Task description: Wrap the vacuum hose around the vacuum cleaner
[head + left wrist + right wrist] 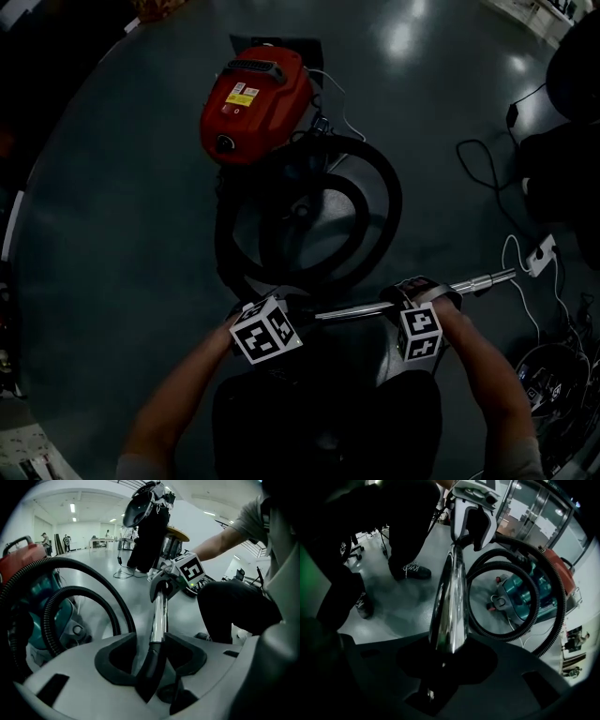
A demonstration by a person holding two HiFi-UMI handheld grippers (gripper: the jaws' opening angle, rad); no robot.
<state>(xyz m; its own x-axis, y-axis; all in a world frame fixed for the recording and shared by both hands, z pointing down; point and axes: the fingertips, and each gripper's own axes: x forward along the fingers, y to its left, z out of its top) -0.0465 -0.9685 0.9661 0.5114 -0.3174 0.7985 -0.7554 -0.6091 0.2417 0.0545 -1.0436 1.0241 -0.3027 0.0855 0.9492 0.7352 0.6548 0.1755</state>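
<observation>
A red vacuum cleaner [253, 98] stands on the grey floor, and its black ribbed hose [380, 192] lies in loose loops just in front of it. A chrome wand [469, 282] runs level between my two grippers. My left gripper [283, 307] is shut on the wand's black cuff end [151, 660]. My right gripper [418, 296] is shut on the chrome tube [450, 606] further along. In the left gripper view the hose [96, 581] arches beside the vacuum cleaner [21, 557]. The right gripper view shows the hose [532, 599] curling round the vacuum cleaner's teal underside [529, 585].
A white power strip [542, 253] and black cables [483, 155] lie on the floor at the right. A person in dark trousers [150, 531] stands nearby, with shoes [412, 571] on the floor. My own dark-clad knees [328, 412] are right below the grippers.
</observation>
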